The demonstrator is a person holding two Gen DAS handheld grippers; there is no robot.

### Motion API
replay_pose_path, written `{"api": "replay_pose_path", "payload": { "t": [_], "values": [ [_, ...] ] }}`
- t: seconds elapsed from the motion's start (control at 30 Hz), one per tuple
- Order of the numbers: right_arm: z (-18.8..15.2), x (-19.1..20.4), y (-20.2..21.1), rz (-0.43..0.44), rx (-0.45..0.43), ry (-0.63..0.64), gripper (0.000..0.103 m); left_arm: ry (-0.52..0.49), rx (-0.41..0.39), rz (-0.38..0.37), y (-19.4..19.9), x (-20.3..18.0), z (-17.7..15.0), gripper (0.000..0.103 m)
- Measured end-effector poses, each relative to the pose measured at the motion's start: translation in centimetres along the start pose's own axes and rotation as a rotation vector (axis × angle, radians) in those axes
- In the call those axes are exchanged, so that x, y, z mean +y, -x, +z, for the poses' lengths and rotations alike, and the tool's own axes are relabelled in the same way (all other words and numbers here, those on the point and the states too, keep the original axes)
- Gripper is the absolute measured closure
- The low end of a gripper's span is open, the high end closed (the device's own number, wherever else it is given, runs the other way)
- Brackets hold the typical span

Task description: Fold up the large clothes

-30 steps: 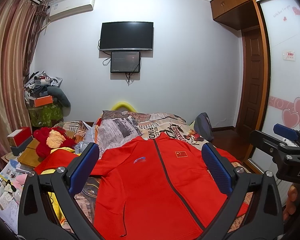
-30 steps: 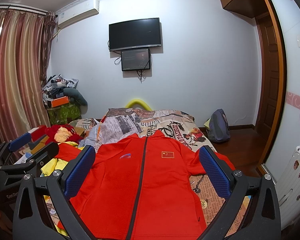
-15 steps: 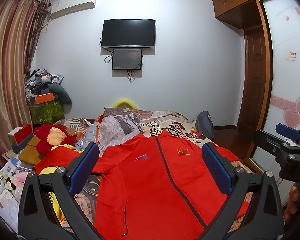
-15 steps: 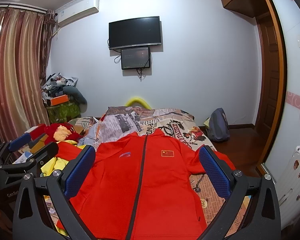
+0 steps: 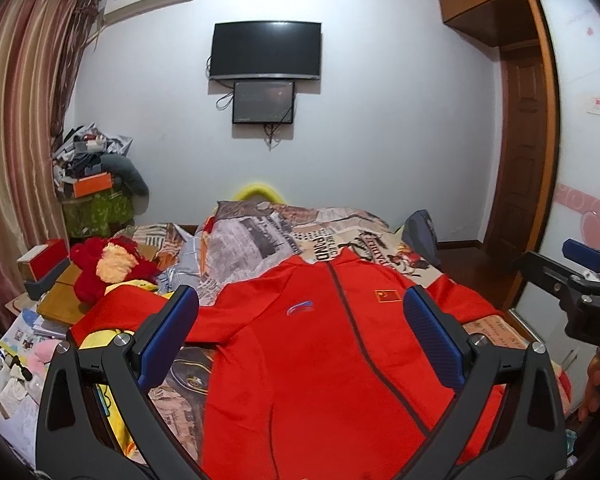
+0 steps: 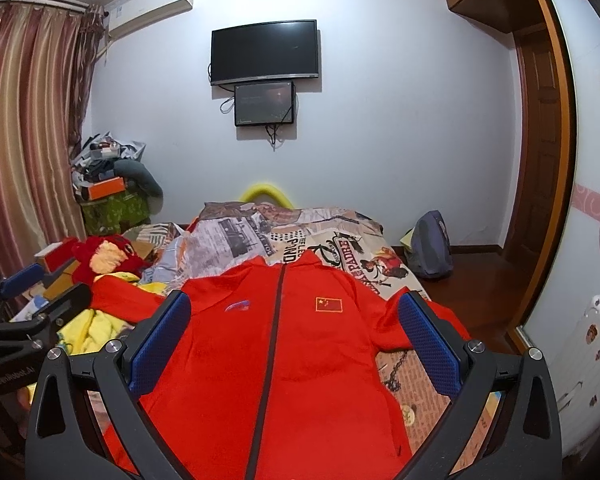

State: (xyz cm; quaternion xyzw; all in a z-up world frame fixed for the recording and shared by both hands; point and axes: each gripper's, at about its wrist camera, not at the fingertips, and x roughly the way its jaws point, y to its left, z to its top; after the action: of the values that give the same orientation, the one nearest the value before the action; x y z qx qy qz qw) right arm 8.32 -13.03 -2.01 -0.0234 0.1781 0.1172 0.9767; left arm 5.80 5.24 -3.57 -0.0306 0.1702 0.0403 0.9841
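Observation:
A red zip-up jacket (image 5: 320, 352) with a small flag patch lies flat and face up on the bed, sleeves spread to both sides; it also shows in the right wrist view (image 6: 284, 344). My left gripper (image 5: 300, 336) is open and empty, held above the jacket's lower part. My right gripper (image 6: 296, 340) is open and empty too, above the jacket's chest. Each gripper shows at the edge of the other's view.
The bed (image 6: 340, 248) has a newspaper-print cover. A red plush toy (image 5: 104, 268), yellow cloth (image 6: 92, 328), boxes and papers crowd the left side. A backpack (image 6: 430, 250) sits on the wooden floor at right, by a door and wardrobe.
Both views have tilted up slightly, so the jacket sits a little lower in frame. The grippers stay open and nothing on the bed has moved.

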Motion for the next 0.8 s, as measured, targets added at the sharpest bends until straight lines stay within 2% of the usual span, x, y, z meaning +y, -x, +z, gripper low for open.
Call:
{"api": "replay_pose_path", "payload": {
  "t": [0.17, 0.27, 0.5, 0.67, 0.8],
  "values": [
    [0.8, 0.5, -2.9, -0.001, 0.023, 0.032, 0.0, 0.003, 0.041, 0.067, -4.1, 2.6, 0.3, 0.0],
    [1.0, 1.0, -4.9, 0.005, 0.038, 0.061, 0.0, -0.002, 0.098, 0.106, -7.5, 4.5, 0.0, 0.0],
    [0.2, 1.8, -10.6, 0.065, 0.158, 0.111, 0.0, 0.064, 0.275, 0.201, -15.7, 10.9, -2.4, 0.0],
    [-0.6, 2.5, -14.8, 0.029, 0.225, 0.188, 0.0, 0.097, 0.383, 0.272, -20.6, 16.0, -4.4, 0.0],
    [-1.1, 2.9, -17.7, 0.008, 0.29, 0.255, 0.0, 0.19, 0.462, 0.27, -23.6, 20.5, -5.9, 0.0]
  ]
}}
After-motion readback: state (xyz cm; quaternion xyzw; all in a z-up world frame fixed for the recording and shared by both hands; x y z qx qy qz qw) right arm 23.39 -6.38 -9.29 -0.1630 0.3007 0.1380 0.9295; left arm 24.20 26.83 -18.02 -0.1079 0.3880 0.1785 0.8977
